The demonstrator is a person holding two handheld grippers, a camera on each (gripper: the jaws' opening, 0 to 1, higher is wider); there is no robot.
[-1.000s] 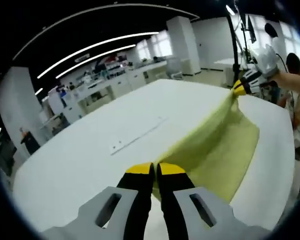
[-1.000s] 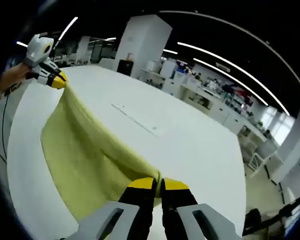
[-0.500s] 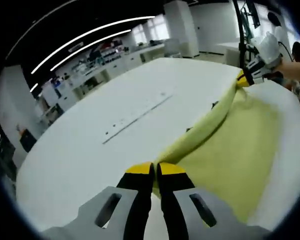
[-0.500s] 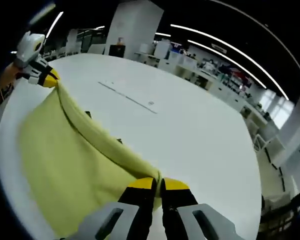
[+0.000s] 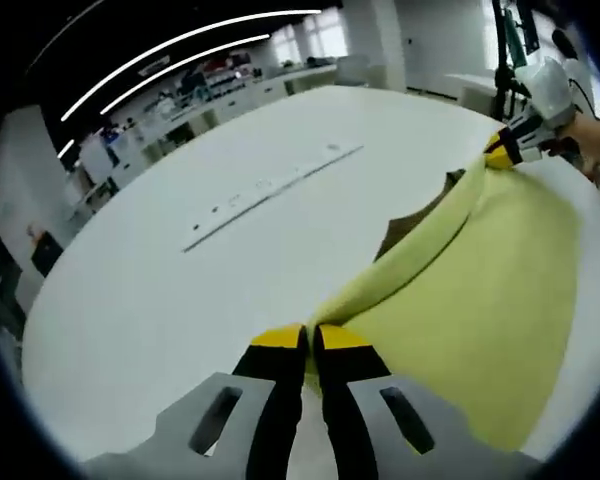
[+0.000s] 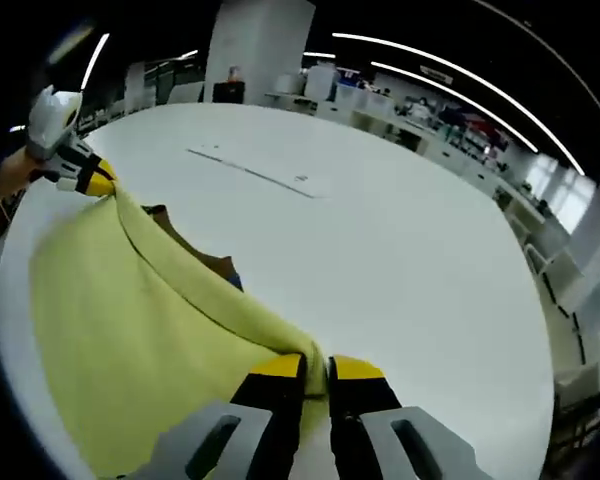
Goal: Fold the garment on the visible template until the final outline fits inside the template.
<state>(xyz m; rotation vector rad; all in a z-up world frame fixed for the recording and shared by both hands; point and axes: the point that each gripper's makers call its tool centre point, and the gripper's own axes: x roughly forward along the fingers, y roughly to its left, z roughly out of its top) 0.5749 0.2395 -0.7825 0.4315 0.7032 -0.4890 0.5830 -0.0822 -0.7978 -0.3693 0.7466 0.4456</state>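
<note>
A pale yellow garment (image 5: 480,290) hangs stretched between my two grippers over a white table (image 5: 180,300). My left gripper (image 5: 311,340) is shut on one corner of its upper edge. In that view the right gripper (image 5: 500,152) pinches the far corner. In the right gripper view my right gripper (image 6: 317,366) is shut on the garment (image 6: 120,320), and the left gripper (image 6: 92,180) holds the other end. A brown patch (image 6: 195,250) shows behind the taut edge. The template line (image 5: 270,185) is a thin marked strip on the table beyond the garment.
The white table's far edge (image 6: 500,200) curves away on the right. Benches and shelves (image 5: 190,95) line the room's back wall, and a white pillar (image 6: 260,45) stands beyond the table. A person's hand (image 5: 595,125) holds the right gripper.
Both grippers have come lower toward the table with the garment still stretched between them. A brown patch behind the garment's upper edge has come into sight.
</note>
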